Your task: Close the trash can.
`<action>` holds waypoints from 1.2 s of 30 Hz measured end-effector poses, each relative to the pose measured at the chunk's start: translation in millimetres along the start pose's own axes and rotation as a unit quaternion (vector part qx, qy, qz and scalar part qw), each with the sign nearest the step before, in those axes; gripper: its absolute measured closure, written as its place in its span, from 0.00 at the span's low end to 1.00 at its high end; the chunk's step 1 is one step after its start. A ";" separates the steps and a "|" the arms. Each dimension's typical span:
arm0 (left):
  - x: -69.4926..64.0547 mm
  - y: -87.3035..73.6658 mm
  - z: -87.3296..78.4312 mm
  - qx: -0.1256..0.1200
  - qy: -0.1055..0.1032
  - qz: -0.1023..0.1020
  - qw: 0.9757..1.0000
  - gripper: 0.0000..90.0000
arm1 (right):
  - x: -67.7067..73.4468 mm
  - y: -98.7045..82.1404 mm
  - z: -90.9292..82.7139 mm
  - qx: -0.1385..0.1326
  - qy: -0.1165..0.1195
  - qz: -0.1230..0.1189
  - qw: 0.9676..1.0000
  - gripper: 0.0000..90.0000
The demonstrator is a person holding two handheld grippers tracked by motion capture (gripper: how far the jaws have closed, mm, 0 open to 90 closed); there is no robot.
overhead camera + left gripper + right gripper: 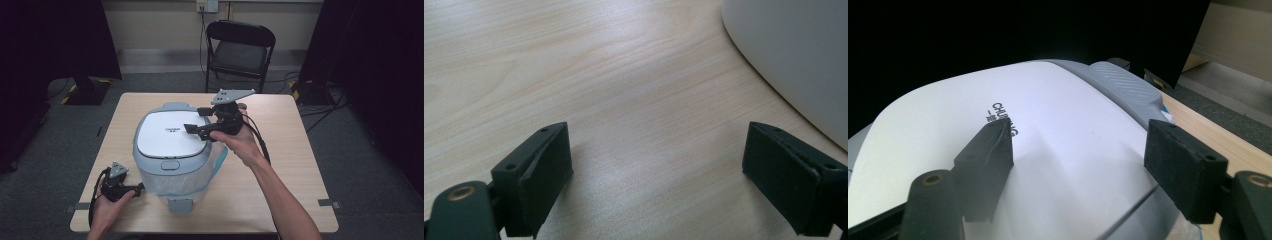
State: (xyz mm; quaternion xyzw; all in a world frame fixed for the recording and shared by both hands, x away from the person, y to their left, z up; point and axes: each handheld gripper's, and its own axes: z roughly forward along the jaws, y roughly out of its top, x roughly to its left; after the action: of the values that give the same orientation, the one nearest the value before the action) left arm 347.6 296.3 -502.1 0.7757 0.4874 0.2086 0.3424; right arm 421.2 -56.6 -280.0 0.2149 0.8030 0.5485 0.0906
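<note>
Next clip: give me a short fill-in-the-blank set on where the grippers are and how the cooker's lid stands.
1. The rice cooker has its lid ____.
2. The right gripper hovers over the cooker's white lid, its jaws ____.
3. The left gripper sits low over the wooden ____, beside the cooker's base.
4. Behind the table stands a black folding ____.

Missing words: closed; open; table; chair

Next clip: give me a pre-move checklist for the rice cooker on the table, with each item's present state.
1. Lid of the grey-and-white rice cooker closed: ok.
2. Right gripper over the lid, jaws open, nothing between them: ok.
3. Left gripper open, low over the wooden table beside the cooker: ok.
4. Clear plastic bag around the cooker body, free of both grippers: ok.
5. Grey front latch button unobstructed: ok.
6. Cooker steady: cannot tell.
</note>
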 end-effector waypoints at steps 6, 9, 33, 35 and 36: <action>0.1 0.0 0.0 0.000 0.000 0.000 1.000 0.13 | 11.4 0.3 2.4 0.002 0.005 -0.015 1.000 0.28; 0.0 0.0 0.0 0.000 0.000 0.000 1.000 0.13 | 17.0 1.3 4.3 0.004 0.010 -0.020 1.000 0.27; 0.1 0.0 0.0 0.000 0.001 0.000 1.000 0.13 | 57.6 1.3 6.7 0.015 0.038 -0.065 0.997 0.27; 0.1 0.0 0.0 0.000 0.001 0.000 1.000 0.13 | 58.2 1.1 6.8 0.014 0.036 -0.066 0.997 0.27; 0.1 0.0 0.0 0.000 0.001 0.000 1.000 0.13 | 58.2 0.8 6.8 0.013 0.036 -0.066 0.997 0.27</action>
State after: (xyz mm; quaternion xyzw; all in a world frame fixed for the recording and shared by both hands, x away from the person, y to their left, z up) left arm 347.6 296.4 -502.1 0.7757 0.4874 0.2091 0.3421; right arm 372.1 -24.8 -276.6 0.1425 0.8255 0.5379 0.0946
